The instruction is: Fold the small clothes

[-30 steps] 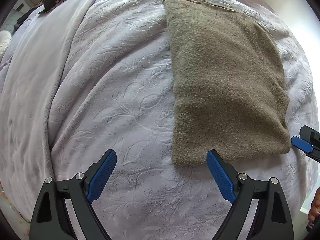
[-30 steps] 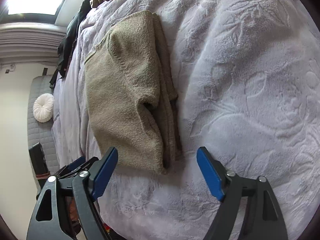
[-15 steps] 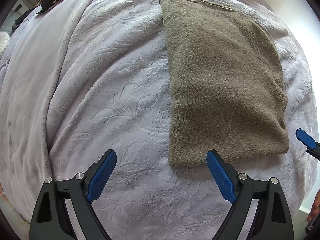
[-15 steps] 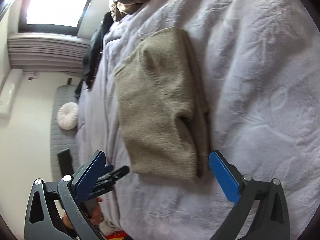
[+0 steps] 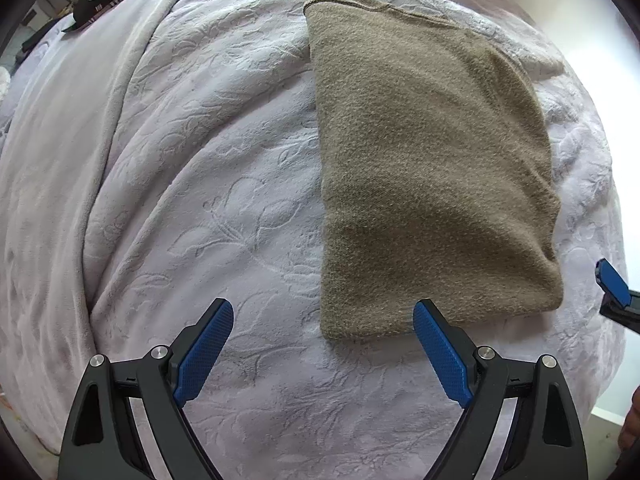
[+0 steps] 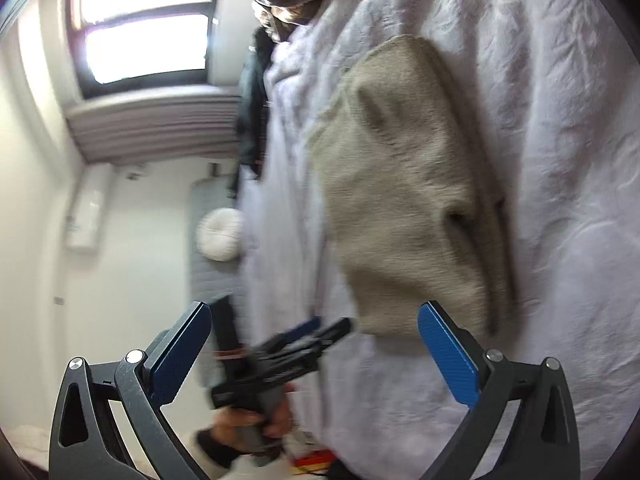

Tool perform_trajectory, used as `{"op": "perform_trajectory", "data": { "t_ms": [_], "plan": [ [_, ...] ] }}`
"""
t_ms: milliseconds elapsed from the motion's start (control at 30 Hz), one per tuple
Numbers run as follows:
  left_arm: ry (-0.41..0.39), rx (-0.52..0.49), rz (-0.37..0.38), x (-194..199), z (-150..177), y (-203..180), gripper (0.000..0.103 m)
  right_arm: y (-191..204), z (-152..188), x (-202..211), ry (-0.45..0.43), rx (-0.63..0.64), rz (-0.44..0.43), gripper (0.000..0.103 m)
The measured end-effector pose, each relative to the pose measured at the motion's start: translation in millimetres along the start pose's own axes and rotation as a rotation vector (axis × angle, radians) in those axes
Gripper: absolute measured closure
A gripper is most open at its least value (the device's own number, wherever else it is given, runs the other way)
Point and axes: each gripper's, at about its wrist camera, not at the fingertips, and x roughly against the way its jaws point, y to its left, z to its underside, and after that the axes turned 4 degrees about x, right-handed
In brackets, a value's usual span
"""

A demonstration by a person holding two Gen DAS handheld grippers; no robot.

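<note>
The left claw (image 5: 324,354) hangs over the pale embossed bedspread (image 5: 192,184) with its blue pads spread wide and nothing between them, its right pad just at the near edge of the folded tan knit garment (image 5: 432,172), probably so it can take the near left corner for another fold. The garment lies flat as a neat oblong on the bed, thick edges stacked along its right side, which suggests several folds are done. The right claw (image 6: 314,354) has just been opening and is fully spread and empty just off the garment's near right corner.
</note>
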Motion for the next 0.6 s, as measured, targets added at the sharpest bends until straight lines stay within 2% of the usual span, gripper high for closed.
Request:
{"op": "perform_trajectory", "data": {
  "t_ms": [33, 133, 233, 400, 600],
  "plan": [
    [0.005, 0.003, 0.018, 1, -1, 2, 0.011, 0, 1, -1, 0.013, -0.02, -0.05, 0.0],
    [0.03, 0.008, 0.043, -1, -3, 2, 0.011, -7, 5, -8, 0.04, -0.109, -0.062, 0.0],
    [0.018, 0.007, 0.071, 2, -4, 7, 0.011, -24, 14, -19, 0.078, -0.226, -0.108, 0.0],
    [-0.011, 0.021, 0.105, 15, -15, 13, 0.011, -11, 13, -9, 0.031, -0.135, -0.043, 0.0],
    [-0.055, 0.021, 0.087, 23, -47, 21, 0.011, 26, -30, 25, -0.046, 0.115, 0.157, 0.0]
  ]
}}
